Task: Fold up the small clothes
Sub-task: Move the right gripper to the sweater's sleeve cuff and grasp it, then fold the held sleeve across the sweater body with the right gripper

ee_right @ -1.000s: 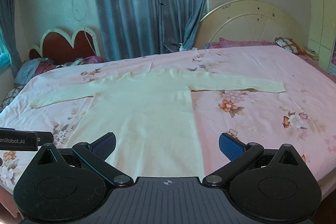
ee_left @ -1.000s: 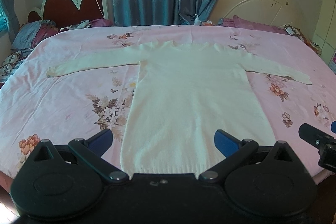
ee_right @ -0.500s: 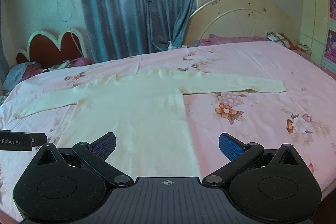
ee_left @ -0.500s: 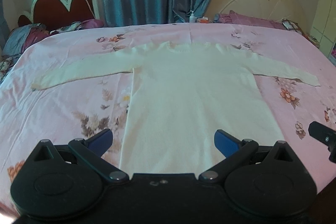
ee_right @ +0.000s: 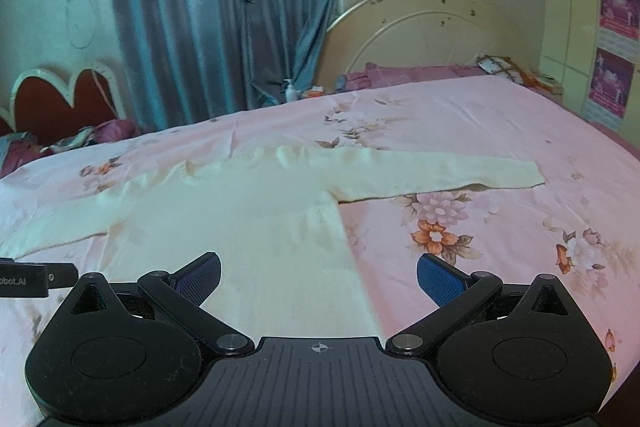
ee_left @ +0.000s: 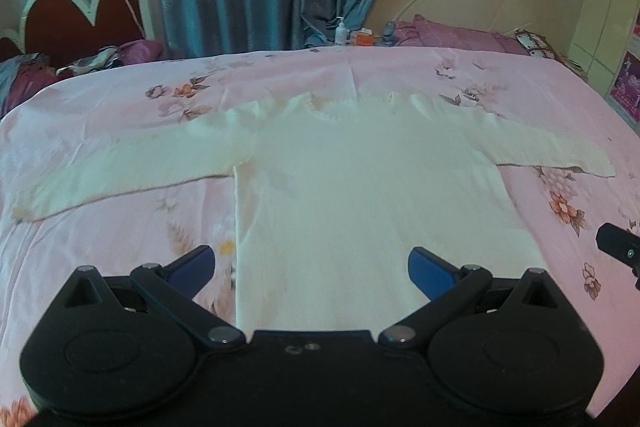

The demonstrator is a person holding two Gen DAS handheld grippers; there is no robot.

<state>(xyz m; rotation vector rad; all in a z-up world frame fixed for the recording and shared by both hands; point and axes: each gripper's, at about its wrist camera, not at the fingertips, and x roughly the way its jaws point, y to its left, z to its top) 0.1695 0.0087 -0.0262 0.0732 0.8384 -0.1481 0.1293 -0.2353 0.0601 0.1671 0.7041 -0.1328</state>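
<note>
**Approach phase: both grippers advance over the spread sweater**

The cream knit sweater (ee_left: 360, 195) lies flat on the pink floral bedsheet (ee_left: 100, 131), both sleeves spread outward, no fold made yet. Compared with one second ago, both views sit further in over the garment; the hem has dropped out of the left view behind the tool. The left gripper (ee_left: 312, 267) hangs over the lower body, jaws spread, holding nothing. The right gripper (ee_right: 319, 273) straddles the sweater's right edge, jaws likewise spread and empty. Judgement: a first grasp is being lined up.
</note>
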